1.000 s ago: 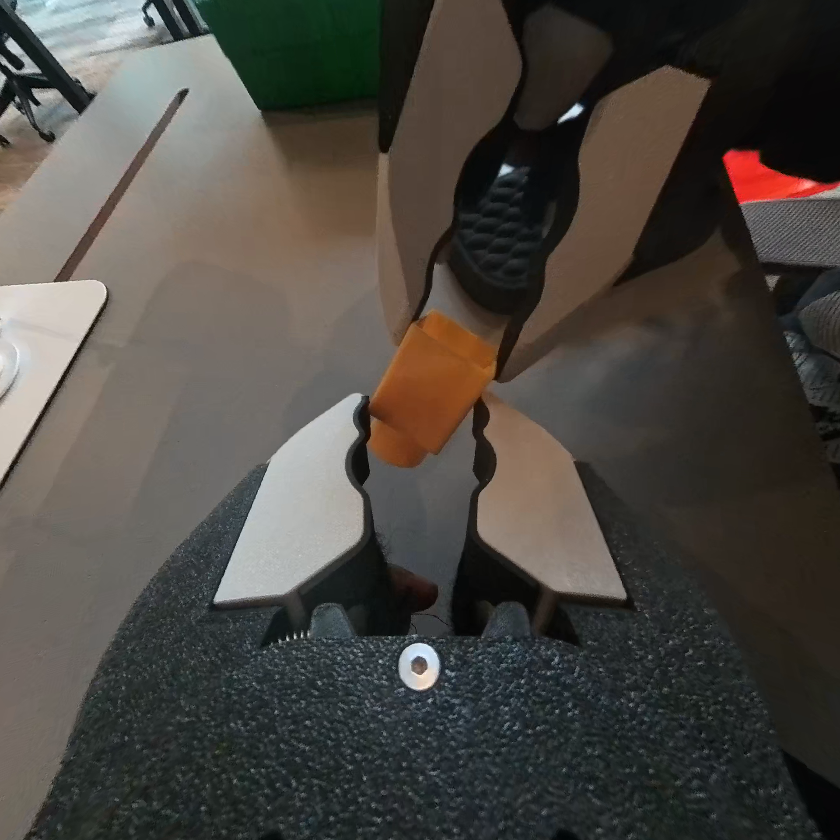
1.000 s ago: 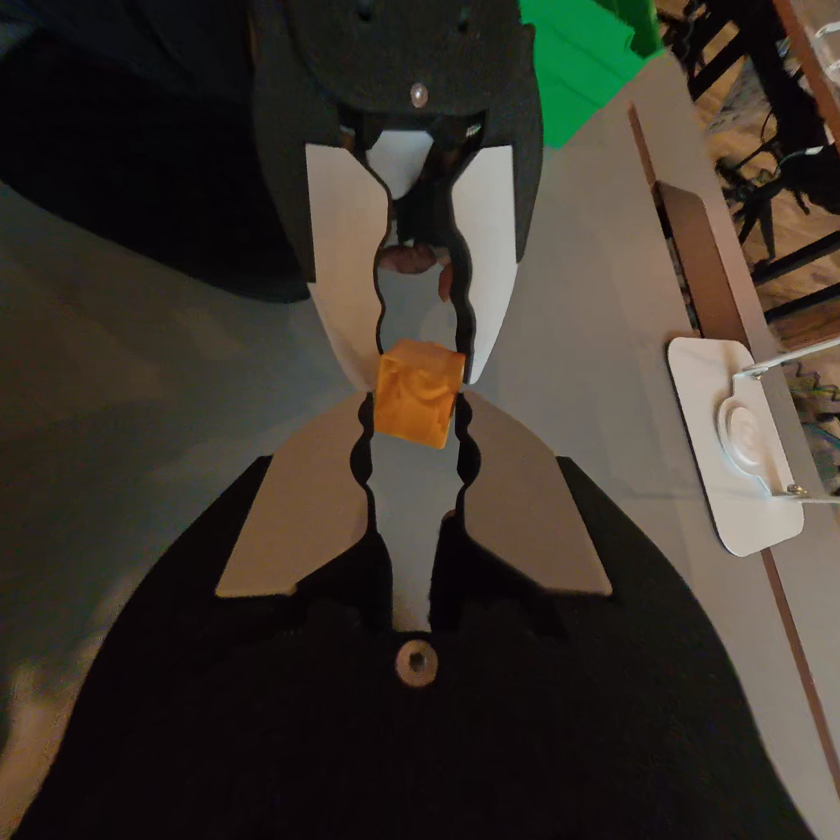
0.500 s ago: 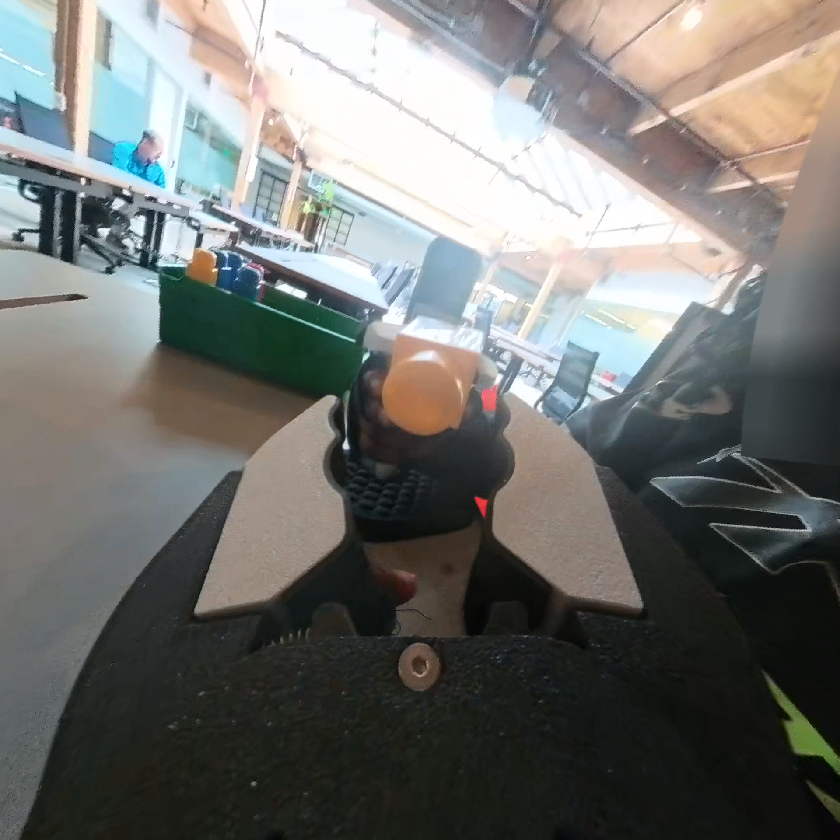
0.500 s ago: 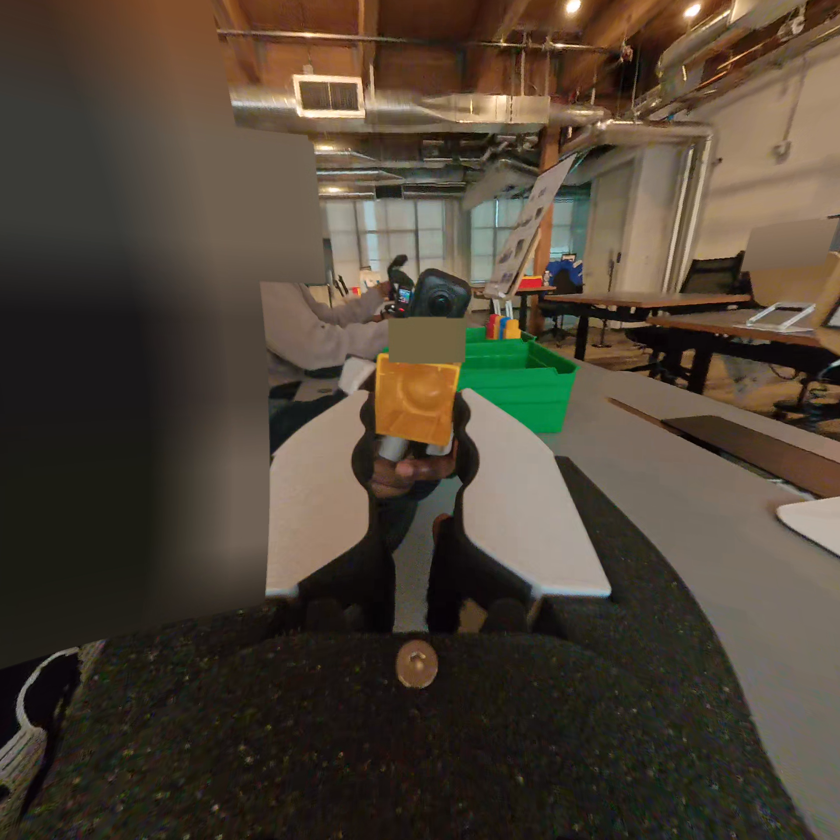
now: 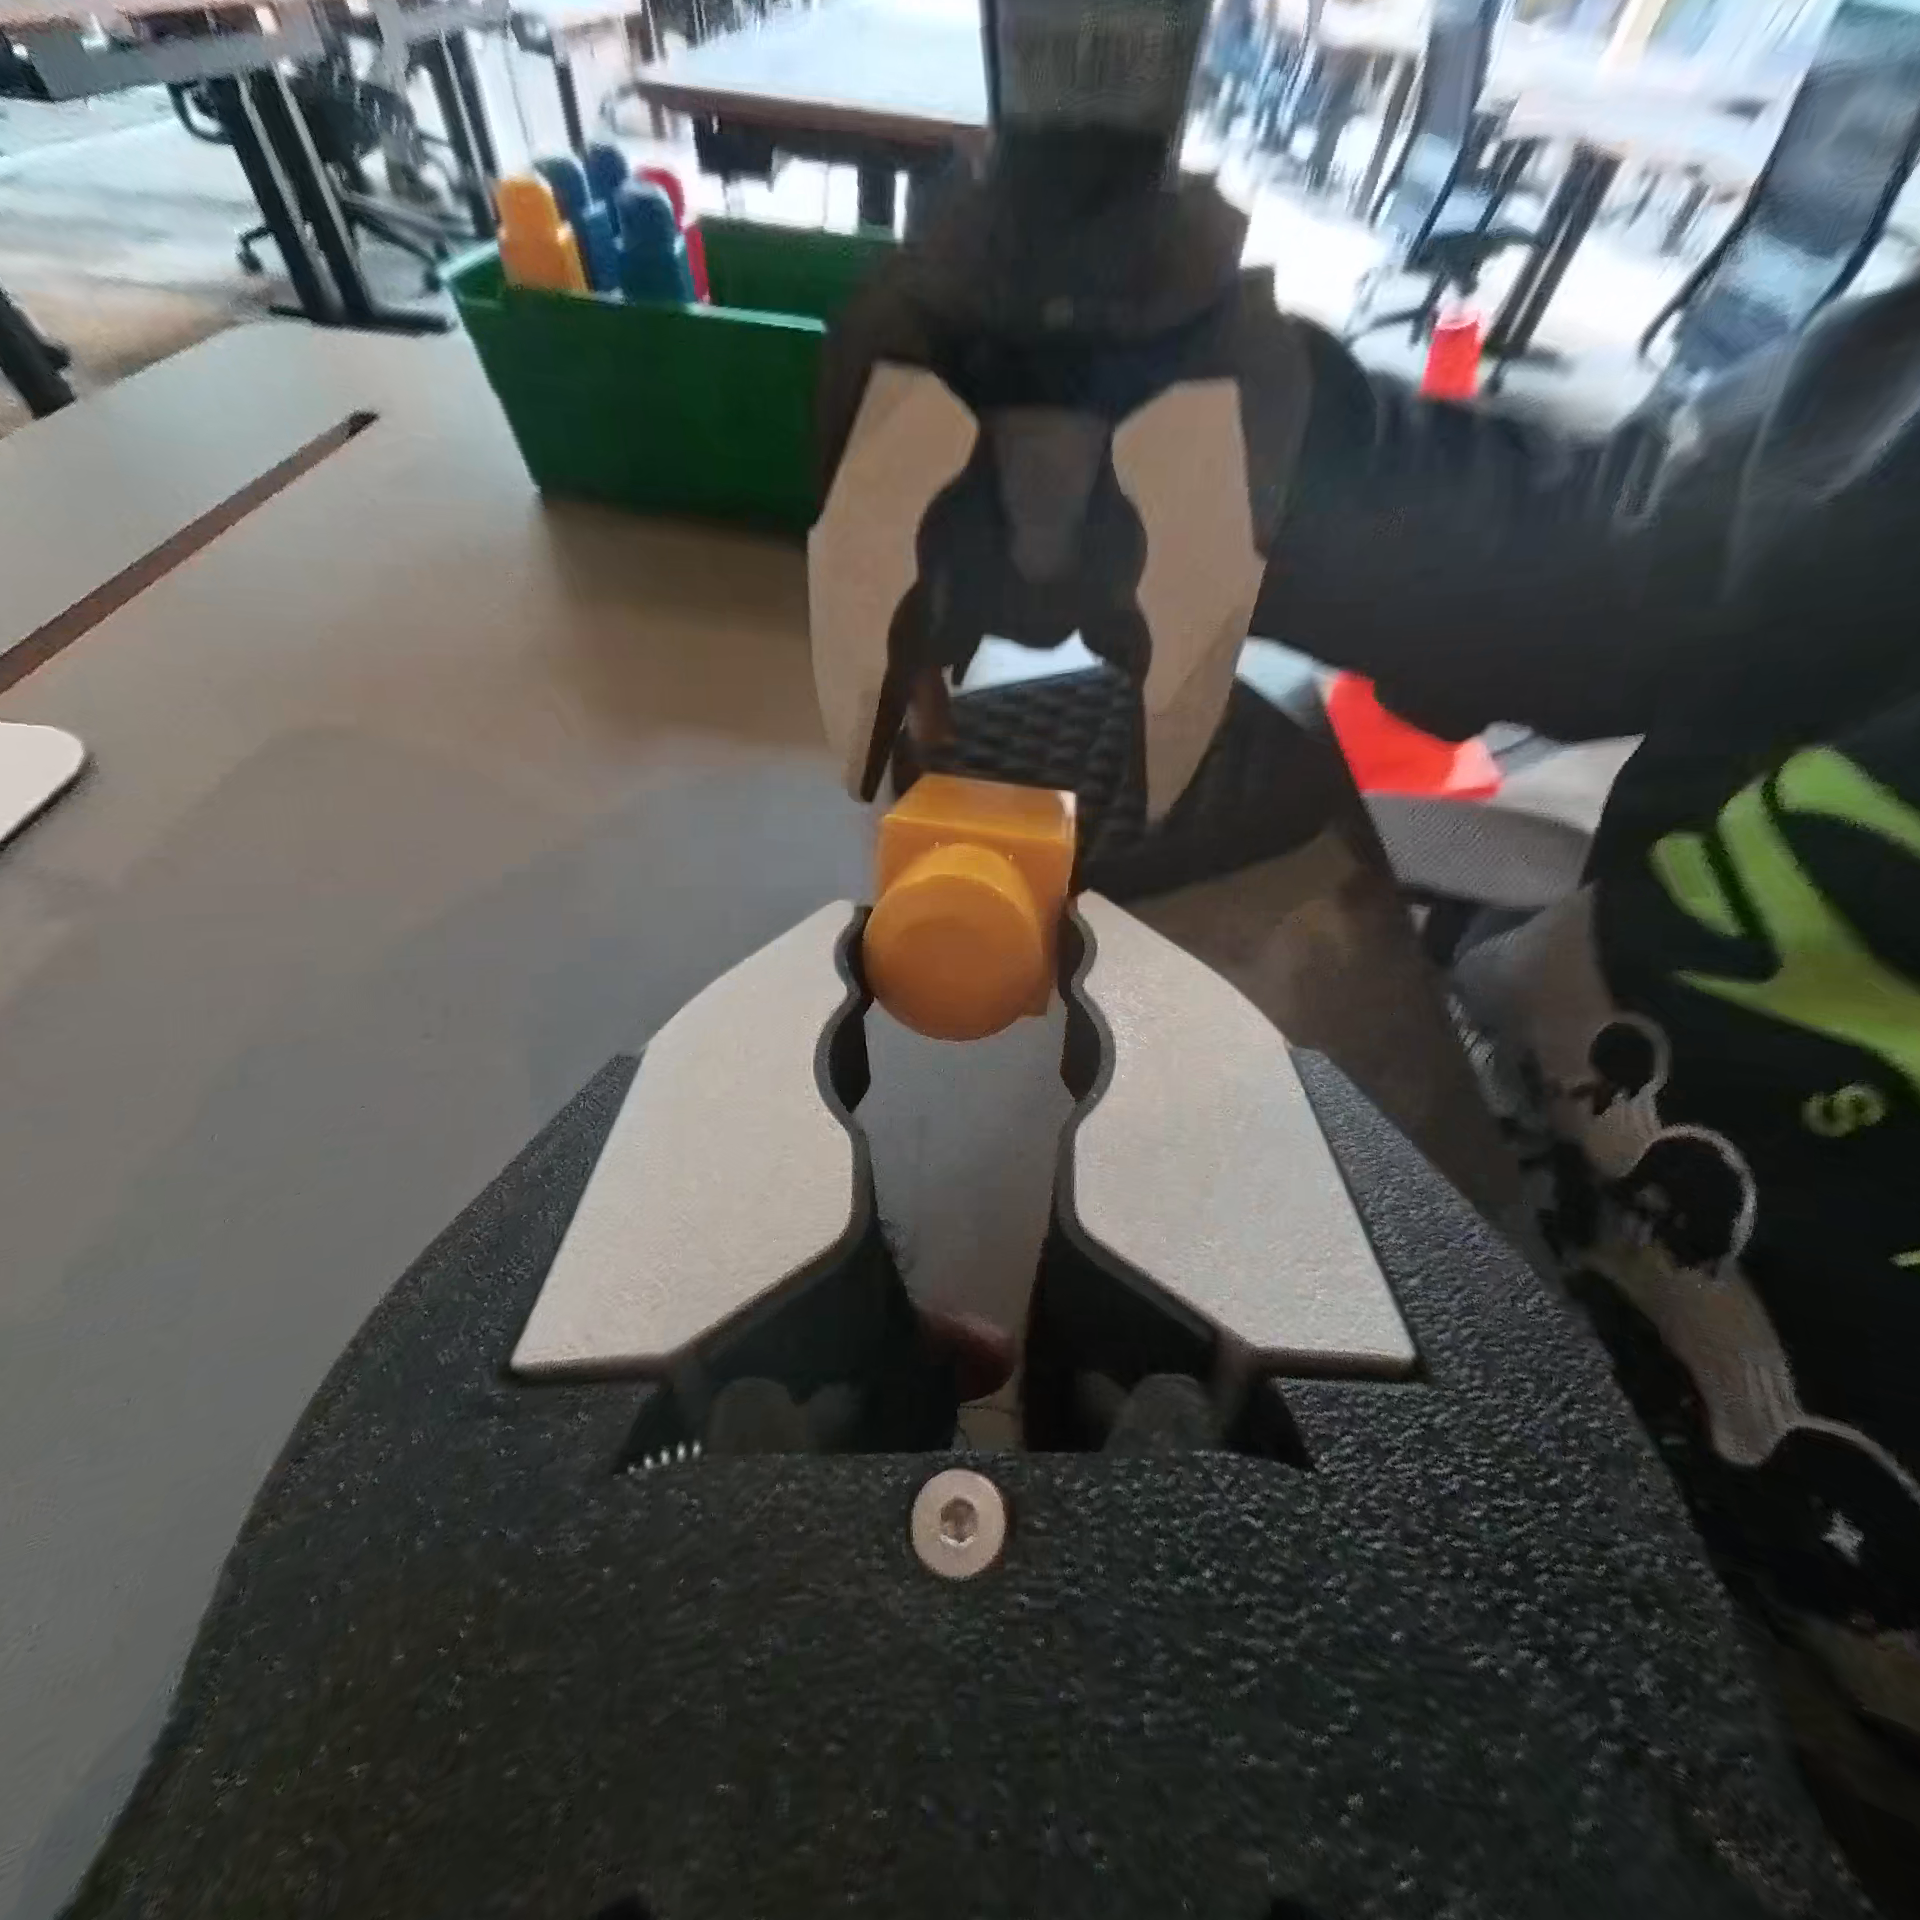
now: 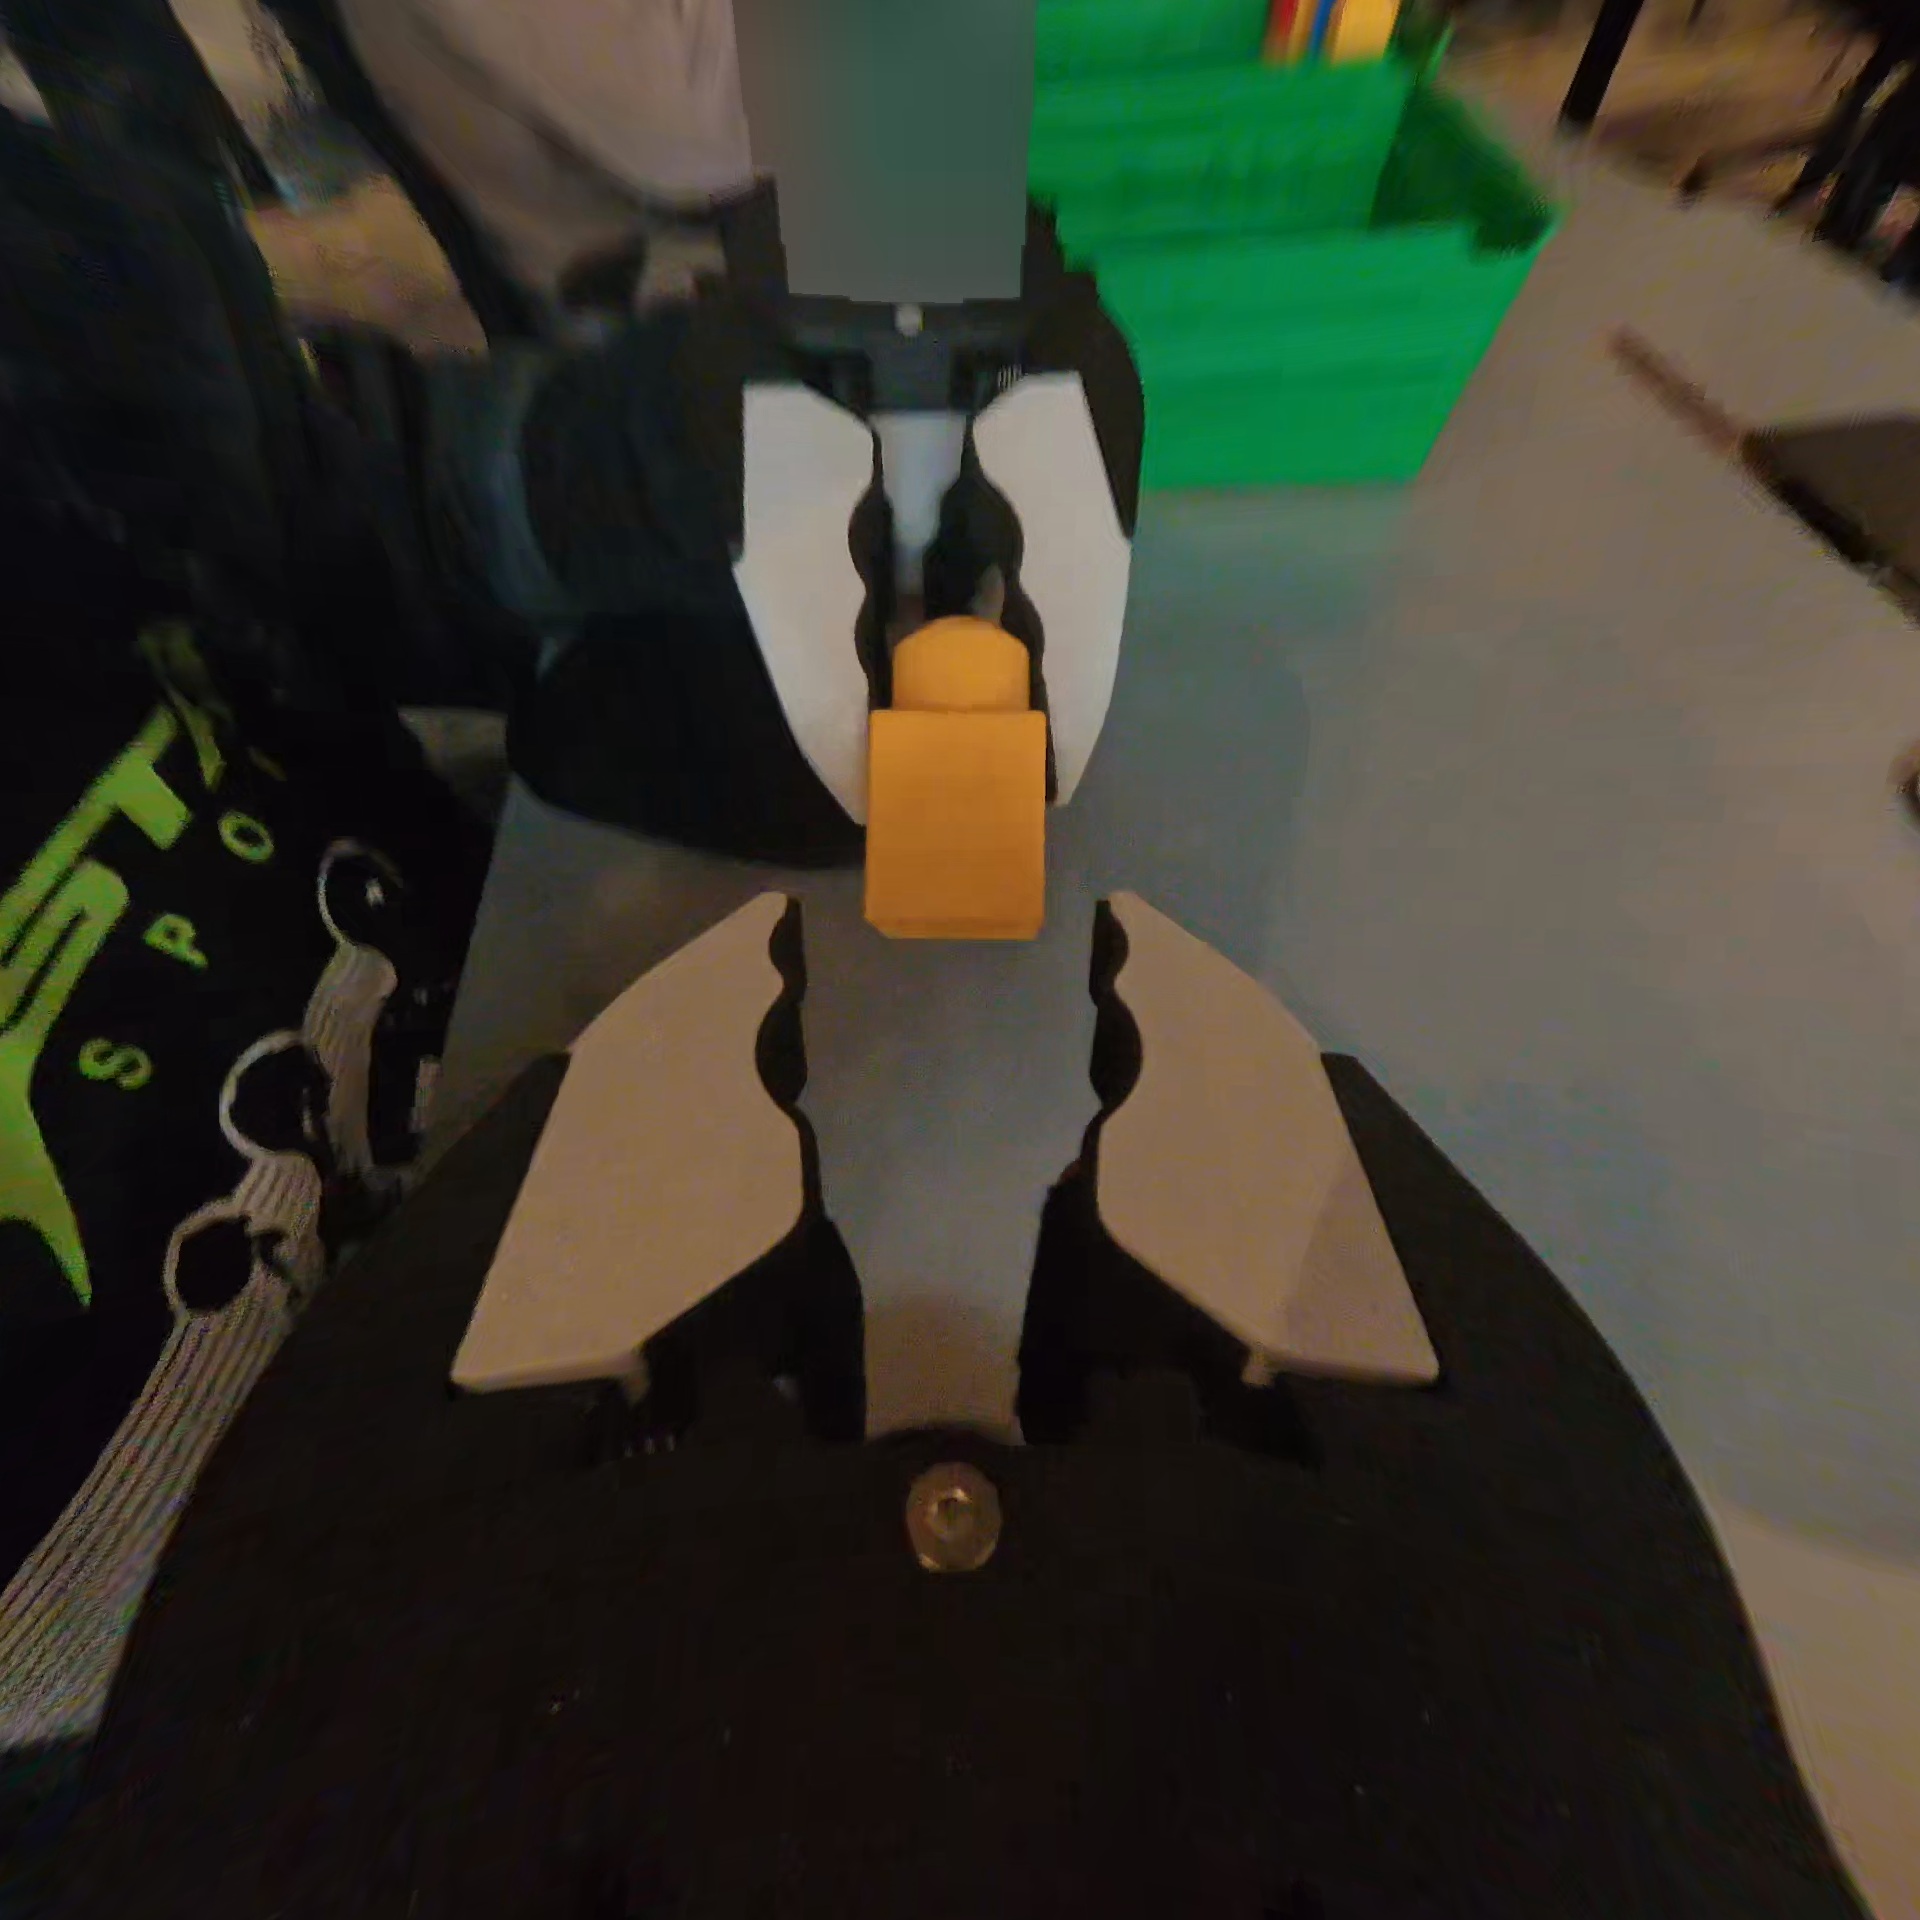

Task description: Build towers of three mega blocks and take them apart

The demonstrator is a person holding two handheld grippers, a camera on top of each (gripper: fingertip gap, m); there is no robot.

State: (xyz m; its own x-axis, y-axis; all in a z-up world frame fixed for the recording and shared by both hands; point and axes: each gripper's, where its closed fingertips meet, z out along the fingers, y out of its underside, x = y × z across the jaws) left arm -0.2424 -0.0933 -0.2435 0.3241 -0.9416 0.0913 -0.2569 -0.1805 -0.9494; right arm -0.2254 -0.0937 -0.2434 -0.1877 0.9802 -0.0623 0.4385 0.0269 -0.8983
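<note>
Above table | left claw clamps orange block | right claw agape, empty

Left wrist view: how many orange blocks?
2. One orange block is clamped in the left gripper. The other stands in the green bin at the far end of the table. The bin may hide more.

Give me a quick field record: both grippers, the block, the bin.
left gripper: shut on orange block, pinched at its stud end
right gripper: open, facing the block, not gripping it
block position: held in the air above the table
green bin: far side of table, spare blocks standing inside
</note>
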